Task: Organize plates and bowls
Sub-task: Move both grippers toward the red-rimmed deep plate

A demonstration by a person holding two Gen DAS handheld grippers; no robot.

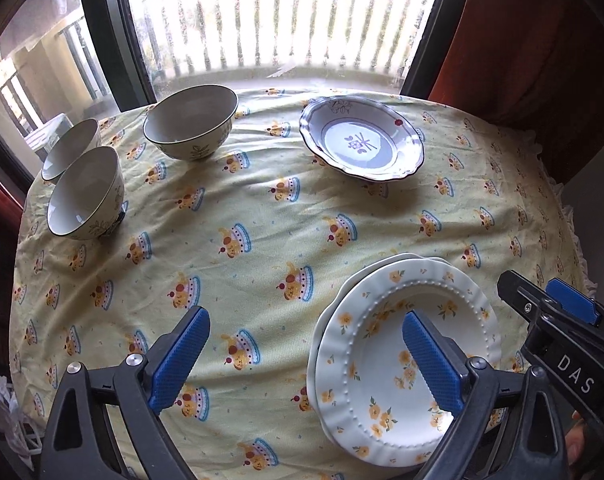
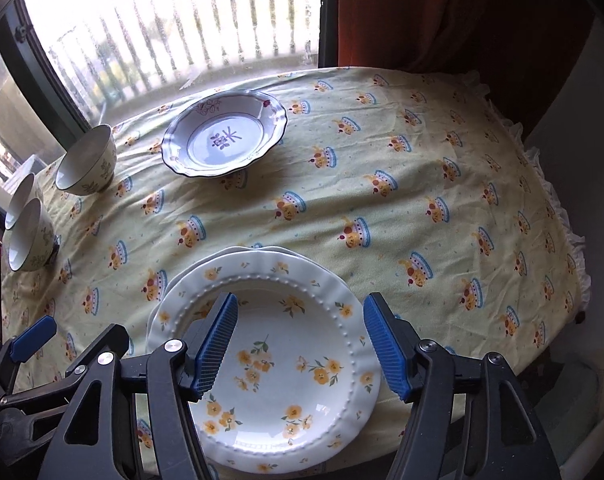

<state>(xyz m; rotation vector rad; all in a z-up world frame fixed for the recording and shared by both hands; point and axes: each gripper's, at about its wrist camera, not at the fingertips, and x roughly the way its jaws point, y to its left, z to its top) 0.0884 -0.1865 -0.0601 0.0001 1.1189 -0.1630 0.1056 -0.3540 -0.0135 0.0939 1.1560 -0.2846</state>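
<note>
A round table stood by the window under a yellow tablecloth [image 1: 262, 208] printed with small cakes. At the near edge lay a white plate with yellow flowers [image 2: 286, 364], set on top of another white plate [image 2: 246, 251] whose rim peeped out at the far side. The right gripper [image 2: 300, 344] hung over this stack with its blue pads [image 2: 216, 346] standing apart, one over the plate's left part and one beyond its right rim; nothing was between them and they touched nothing. The left gripper [image 1: 305, 358] hovered just to the left of the same stack, jaws spread wide and empty, one pad above the bare cloth and the other above the flowered plate's well.

Farther back, toward the window, a scalloped dish with a purple-blue centre [image 1: 361, 138] sat alone on the cloth, well apart from the stack. On the left side stood three cream bowls with a leaf pattern: a larger bowl [image 1: 190, 122] upright near the far edge, and two smaller bowls [image 1: 85, 192] close together at the table's left rim (whether those two touched I could not tell). A dark red curtain [image 2: 441, 12] hung beside the window. A bit of a person's hand [image 1: 577, 440] showed behind the right gripper's black frame.
</note>
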